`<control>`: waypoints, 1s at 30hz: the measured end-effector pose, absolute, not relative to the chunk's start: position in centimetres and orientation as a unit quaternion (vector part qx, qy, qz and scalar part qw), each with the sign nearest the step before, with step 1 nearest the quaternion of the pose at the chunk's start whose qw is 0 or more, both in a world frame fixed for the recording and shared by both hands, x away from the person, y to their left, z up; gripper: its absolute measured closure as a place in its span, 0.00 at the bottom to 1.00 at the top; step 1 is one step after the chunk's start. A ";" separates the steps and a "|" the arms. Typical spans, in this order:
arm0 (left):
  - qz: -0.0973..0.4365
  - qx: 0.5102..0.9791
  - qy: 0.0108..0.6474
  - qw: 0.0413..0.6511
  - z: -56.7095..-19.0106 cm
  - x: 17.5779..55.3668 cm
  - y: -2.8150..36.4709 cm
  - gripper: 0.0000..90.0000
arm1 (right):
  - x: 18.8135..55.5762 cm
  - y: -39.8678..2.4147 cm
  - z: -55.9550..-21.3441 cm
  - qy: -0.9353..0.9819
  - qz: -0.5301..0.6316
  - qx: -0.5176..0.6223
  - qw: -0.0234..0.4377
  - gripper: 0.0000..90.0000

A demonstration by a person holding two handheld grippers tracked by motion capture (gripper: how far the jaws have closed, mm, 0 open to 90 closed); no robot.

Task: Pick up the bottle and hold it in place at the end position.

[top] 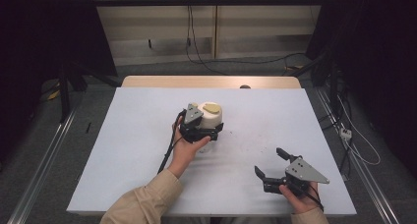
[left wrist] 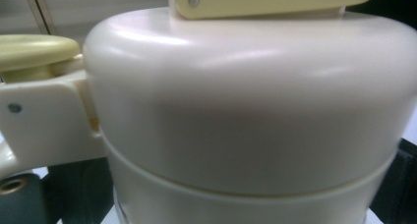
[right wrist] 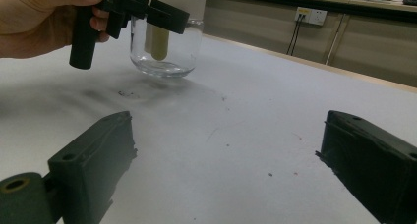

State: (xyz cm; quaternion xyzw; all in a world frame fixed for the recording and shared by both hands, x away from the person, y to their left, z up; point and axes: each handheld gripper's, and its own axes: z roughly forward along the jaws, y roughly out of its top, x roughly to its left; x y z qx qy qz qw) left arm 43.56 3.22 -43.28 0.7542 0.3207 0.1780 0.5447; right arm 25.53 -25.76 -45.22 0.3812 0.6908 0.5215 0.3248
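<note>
White table (top: 123,150) mostly bare; left tool (top: 205,133) apparently clamps jar (top: 212,117); right tool (top: 272,168) wide, near front edge.

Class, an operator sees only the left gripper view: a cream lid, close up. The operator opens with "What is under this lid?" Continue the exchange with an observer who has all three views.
Observer: A clear glass jar, seen in the right gripper view.
Operator: Where does it sit?
Observer: Near the middle of the table, by the high view.
Operator: And the right tool?
Observer: The right tool is open near the table's front right, apart from the jar.
</note>
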 end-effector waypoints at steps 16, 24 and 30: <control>0.184 0.750 0.324 0.547 -44.0 44.2 3.0 0.06 | 25.5 -25.8 -45.2 0.691 0.521 0.380 0.326 0.06; 0.191 0.746 0.330 0.546 -44.2 44.4 3.0 0.06 | 25.5 -25.8 -45.2 0.691 0.522 0.380 0.326 0.06; 0.194 0.745 0.327 0.548 -44.4 44.5 2.7 0.06 | 25.5 -25.7 -45.2 0.691 0.522 0.379 0.326 0.06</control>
